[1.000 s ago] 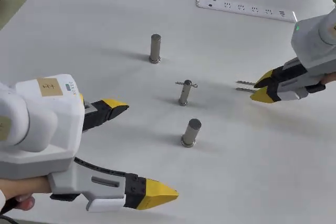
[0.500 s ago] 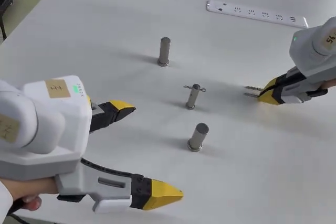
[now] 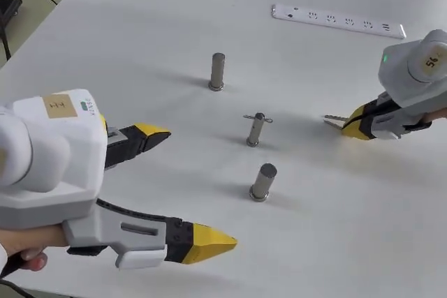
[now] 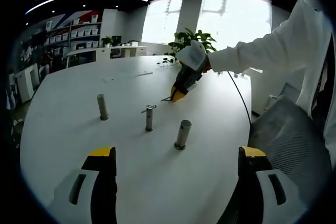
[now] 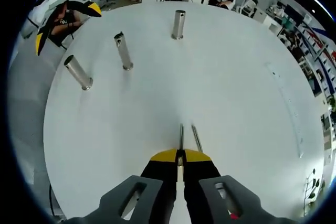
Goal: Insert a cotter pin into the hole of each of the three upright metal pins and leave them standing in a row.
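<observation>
Now, left gripper (image 3: 201,188): jaws wide, empty.
Right gripper (image 3: 347,128): pinched on a loose cotter pin (image 5: 188,136).
Middle pin (image 3: 256,130): already pinned through.
Far pin (image 3: 217,71): bare.
Near pin (image 3: 263,181): bare.

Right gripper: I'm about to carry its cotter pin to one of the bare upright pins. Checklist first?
1. Grip: ok. The right gripper is shut on the held cotter pin, legs projecting past the tips.
2. One piece or two in the jaws: cannot tell.
3. Middle pin done: ok, inserted cotter pin through its top.
4. Near pin and far pin upright, bare: ok.
5. Their hole directions: cannot tell.
6. Left gripper out of the way: ok, open, apart from the row.
</observation>
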Available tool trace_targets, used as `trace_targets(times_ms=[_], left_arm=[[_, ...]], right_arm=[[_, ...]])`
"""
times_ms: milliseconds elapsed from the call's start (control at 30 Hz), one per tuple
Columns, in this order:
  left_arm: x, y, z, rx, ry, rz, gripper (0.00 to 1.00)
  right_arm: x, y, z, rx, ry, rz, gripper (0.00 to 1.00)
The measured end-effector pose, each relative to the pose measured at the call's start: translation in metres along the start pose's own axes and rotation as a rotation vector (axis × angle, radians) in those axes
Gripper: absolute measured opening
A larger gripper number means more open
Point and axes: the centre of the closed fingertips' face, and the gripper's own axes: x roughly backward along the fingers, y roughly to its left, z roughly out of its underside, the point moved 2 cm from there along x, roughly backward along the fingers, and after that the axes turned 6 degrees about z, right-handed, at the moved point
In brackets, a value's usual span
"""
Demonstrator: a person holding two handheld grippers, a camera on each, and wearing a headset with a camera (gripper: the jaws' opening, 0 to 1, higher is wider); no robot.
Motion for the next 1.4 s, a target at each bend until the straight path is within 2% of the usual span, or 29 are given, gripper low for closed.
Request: trace_targets(times_ms=[133,200,233,333,367,433,567,600,667,733,833,900,1033,1133,1200,1400], left_arm=[[-0.002,-0.001,-0.011,0.006,-0.033,-0.002,0.95],[-0.004,-0.002,-0.021,0.019,-0.065,-0.002,0.93],[-0.005,0.001,-0.024,0.047,-0.071,-0.016,0.91],[-0.008,0.005,-0.031,0.147,-0.113,-0.033,0.85],[-0.010,0.006,-0.035,0.160,-0.138,-0.030,0.85],[-0.012,0.007,-0.042,0.183,-0.162,-0.019,0.82],[-0.020,0.008,-0.057,0.235,-0.181,0.004,0.71],[-0.023,0.009,-0.063,0.273,-0.195,0.012,0.70],[-0.028,0.008,-0.068,0.320,-0.195,0.034,0.71],[-0.032,0.008,-0.075,0.354,-0.206,0.056,0.69],[-0.042,0.007,-0.084,0.358,-0.197,0.086,0.64],[-0.048,0.004,-0.087,0.349,-0.175,0.106,0.58],[-0.062,-0.009,-0.090,0.341,-0.125,0.190,0.47],[-0.071,-0.015,-0.091,0.296,-0.113,0.206,0.44],[-0.077,-0.021,-0.088,0.305,-0.083,0.234,0.40],[-0.085,-0.025,-0.088,0.336,-0.079,0.276,0.24]], right_arm=[[0.013,0.000,-0.009,-0.004,-0.064,0.062,0.00],[0.022,0.001,-0.014,0.002,-0.096,0.093,0.00],[0.028,0.000,-0.018,0.011,-0.124,0.135,0.00],[0.040,0.007,-0.025,0.003,-0.188,0.180,0.00],[0.045,0.010,-0.026,-0.003,-0.203,0.187,0.00],[0.052,0.015,-0.029,-0.007,-0.225,0.209,0.00],[0.068,0.028,-0.037,0.011,-0.274,0.241,0.00],[0.074,0.032,-0.041,0.018,-0.289,0.253,0.00],[0.083,0.040,-0.049,0.027,-0.323,0.261,0.00],[0.090,0.046,-0.056,0.056,-0.347,0.276,0.00],[0.102,0.060,-0.067,0.123,-0.373,0.290,0.00],[0.106,0.069,-0.073,0.138,-0.392,0.287,0.00],[0.111,0.084,-0.081,0.168,-0.413,0.286,0.00],[0.111,0.091,-0.084,0.192,-0.419,0.289,0.00],[0.111,0.095,-0.086,0.207,-0.422,0.285,0.00],[0.111,0.100,-0.089,0.234,-0.427,0.284,0.00]])
